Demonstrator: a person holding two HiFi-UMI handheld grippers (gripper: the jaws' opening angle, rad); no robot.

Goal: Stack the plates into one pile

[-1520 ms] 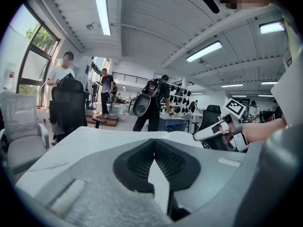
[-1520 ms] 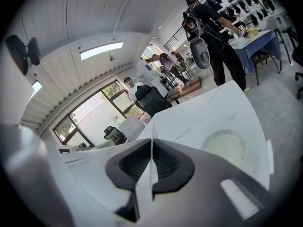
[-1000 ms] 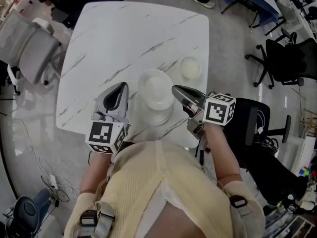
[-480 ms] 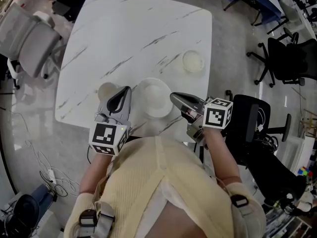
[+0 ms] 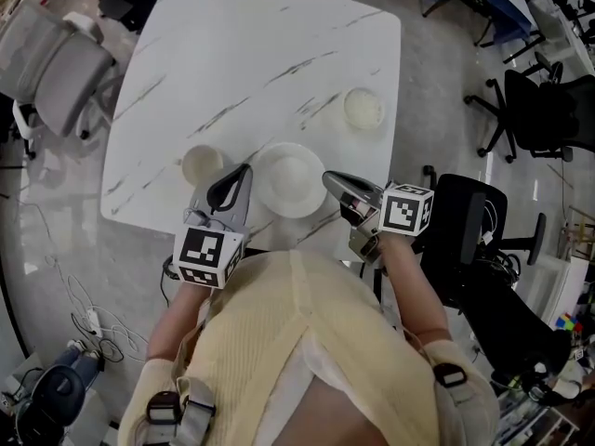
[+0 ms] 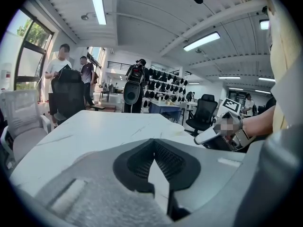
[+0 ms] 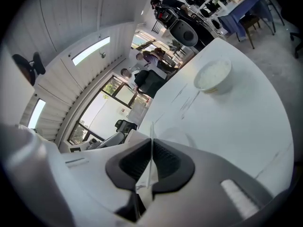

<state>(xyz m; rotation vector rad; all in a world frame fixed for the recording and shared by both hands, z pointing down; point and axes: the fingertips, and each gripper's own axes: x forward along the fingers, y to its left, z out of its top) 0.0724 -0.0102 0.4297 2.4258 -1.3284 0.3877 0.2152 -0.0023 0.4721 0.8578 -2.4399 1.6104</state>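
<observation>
Three white plates lie on the white marble table [image 5: 242, 54]. The large plate [image 5: 290, 179] is near the front edge, with a small plate [image 5: 203, 163] to its left. Another small plate [image 5: 363, 107] lies further back on the right, also in the right gripper view as the small plate [image 7: 214, 74]. My left gripper [image 5: 244, 169] points at the large plate's left rim and my right gripper [image 5: 327, 177] at its right rim. Both are shut with nothing between the jaws. I cannot tell whether the tips touch the rim. In the left gripper view the right gripper [image 6: 222, 134] shows across the table.
A grey chair [image 5: 51, 63] stands off the table's left side and black office chairs [image 5: 539, 110] at the right. People stand beyond the table's far end [image 6: 71, 79]. Cables lie on the floor at the lower left [image 5: 93, 328].
Both grippers and the large plate between them have come toward the table's near edge and lower. The left small plate, hidden a second ago, now shows beside the left gripper.
</observation>
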